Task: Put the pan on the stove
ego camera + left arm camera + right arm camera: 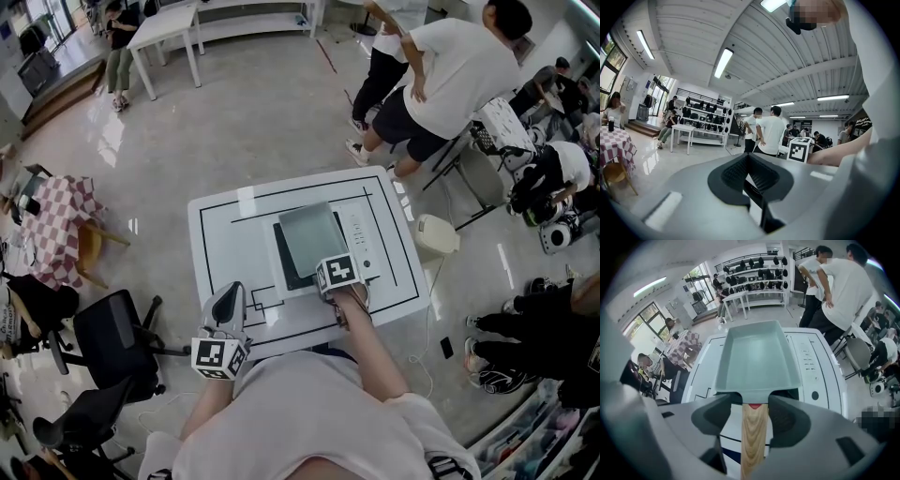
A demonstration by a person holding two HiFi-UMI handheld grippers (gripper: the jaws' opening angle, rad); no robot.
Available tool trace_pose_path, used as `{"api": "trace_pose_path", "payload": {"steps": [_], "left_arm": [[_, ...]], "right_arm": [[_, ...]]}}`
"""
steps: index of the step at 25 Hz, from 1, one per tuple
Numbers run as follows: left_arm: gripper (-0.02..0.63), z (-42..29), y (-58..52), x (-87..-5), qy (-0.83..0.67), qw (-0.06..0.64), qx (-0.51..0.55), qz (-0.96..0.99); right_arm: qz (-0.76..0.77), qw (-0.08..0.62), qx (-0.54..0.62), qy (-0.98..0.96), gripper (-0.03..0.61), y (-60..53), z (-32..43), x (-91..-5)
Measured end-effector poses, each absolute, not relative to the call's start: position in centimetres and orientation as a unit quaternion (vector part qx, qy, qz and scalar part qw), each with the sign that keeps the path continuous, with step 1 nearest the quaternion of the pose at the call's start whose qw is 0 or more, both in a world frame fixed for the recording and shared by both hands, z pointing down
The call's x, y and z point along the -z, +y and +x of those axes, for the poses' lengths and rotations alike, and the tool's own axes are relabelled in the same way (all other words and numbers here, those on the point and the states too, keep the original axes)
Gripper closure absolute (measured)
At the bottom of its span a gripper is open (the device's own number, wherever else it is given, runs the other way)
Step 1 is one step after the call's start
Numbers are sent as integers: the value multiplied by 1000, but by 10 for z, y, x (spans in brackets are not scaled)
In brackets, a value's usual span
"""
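Observation:
A grey-green square pan (309,232) (757,357) sits on the white stove (361,246) (813,366), over its dark glass, on the white table (216,244). Its wooden handle (752,437) points towards me. My right gripper (325,281) (752,411) stands open round that handle, and a gap shows beside the left pad. My left gripper (228,298) (748,157) is at the table's near left part, tilted upward, its jaws shut with nothing between them.
Two people (450,75) stand just beyond the table's far right corner. A white bin (436,234) stands at the table's right side. Black office chairs (112,337) are at the left, and a chequered-cloth table (56,225) further left.

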State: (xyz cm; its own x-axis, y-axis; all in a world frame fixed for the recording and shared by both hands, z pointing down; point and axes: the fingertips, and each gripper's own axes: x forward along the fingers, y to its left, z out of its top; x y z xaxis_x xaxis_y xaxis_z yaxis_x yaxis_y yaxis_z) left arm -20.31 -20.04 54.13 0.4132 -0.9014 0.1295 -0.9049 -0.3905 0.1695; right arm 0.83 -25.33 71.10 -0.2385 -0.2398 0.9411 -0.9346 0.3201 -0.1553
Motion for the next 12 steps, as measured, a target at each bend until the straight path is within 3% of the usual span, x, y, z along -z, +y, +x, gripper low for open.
{"api": "trace_pose_path", "payload": {"steps": [7,12], "left_arm": [[604,-195,-195,-537,-541,102,-9,834],[604,-193,-191,-534,-546,99,-7,832]], "right_arm": [[451,403,-365,-708,336,-254,12,-670],[474,334,-293,-760,354,-264,9,-617]]}}
